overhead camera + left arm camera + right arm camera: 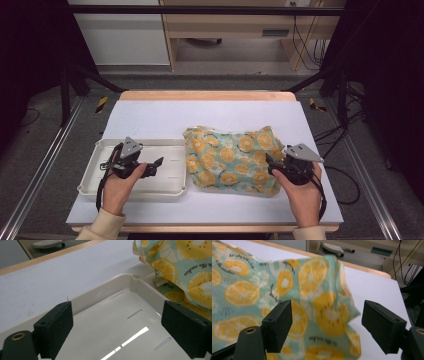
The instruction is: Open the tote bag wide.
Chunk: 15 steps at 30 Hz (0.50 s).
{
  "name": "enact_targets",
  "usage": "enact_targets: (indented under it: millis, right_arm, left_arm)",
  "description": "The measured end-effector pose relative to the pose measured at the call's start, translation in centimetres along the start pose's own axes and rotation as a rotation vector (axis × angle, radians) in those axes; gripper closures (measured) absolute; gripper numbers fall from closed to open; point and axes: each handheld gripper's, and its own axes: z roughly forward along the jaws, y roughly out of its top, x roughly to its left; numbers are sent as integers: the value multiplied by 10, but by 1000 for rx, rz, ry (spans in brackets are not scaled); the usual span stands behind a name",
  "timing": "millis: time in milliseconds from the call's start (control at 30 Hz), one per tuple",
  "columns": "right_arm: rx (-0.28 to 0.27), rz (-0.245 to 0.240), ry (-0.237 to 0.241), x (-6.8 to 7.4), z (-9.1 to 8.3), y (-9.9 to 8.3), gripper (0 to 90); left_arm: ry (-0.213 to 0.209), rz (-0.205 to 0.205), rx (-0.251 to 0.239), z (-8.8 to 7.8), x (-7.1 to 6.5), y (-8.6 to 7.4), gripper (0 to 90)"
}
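Both tongs, left (159,162) and right (268,161), wide apart; bare white tray (95,170) beside fruit-print cloth (230,160)

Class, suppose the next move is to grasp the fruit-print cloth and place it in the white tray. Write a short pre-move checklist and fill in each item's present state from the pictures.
1. Right claw open wide enough for a fold: ok, jaws stand apart.
2. Right claw lined up with the cloth: ok, its right edge lies ahead between the jaws.
3. Left claw open: ok, jaws apart with nothing between them.
4. Tray free to receive: ok in what shows, though the left hand covers part of it.
5. Cloth clear of the tray: not ok, its left edge reaches the tray's right rim.
6. Anything wrapped in the cloth: cannot tell.
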Motion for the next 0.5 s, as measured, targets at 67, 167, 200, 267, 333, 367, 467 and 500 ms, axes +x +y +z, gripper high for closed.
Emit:
enact_targets:
  millis: [67,167,200,267,333,367,467,500]
  right_arm:
    - [11,-17,4,0,5,11,239]
    - [31,-32,-6,-1,15,27,241]
    - [40,-37,-10,-1,20,32,249]
    - [55,-41,-10,-2,28,38,300]
    - [82,-21,4,-4,37,42,435]
    - [92,-24,16,-4,40,43,526]
    - [100,-36,65,0,41,43,793]
    - [84,-37,77,2,39,42,833]
  left_arm:
    - [-13,-6,-24,-1,0,0,101]
    - [-25,-15,-45,-2,1,1,89]
    - [-25,-17,-48,-1,1,0,84]
    - [-24,-30,-52,-1,3,-1,80]
    - [-21,-30,-55,-1,4,-1,80]
    - [-22,-34,-65,0,4,-1,80]
    - [-19,-33,-77,-1,5,0,81]
    - [-18,-37,-83,-2,5,0,82]
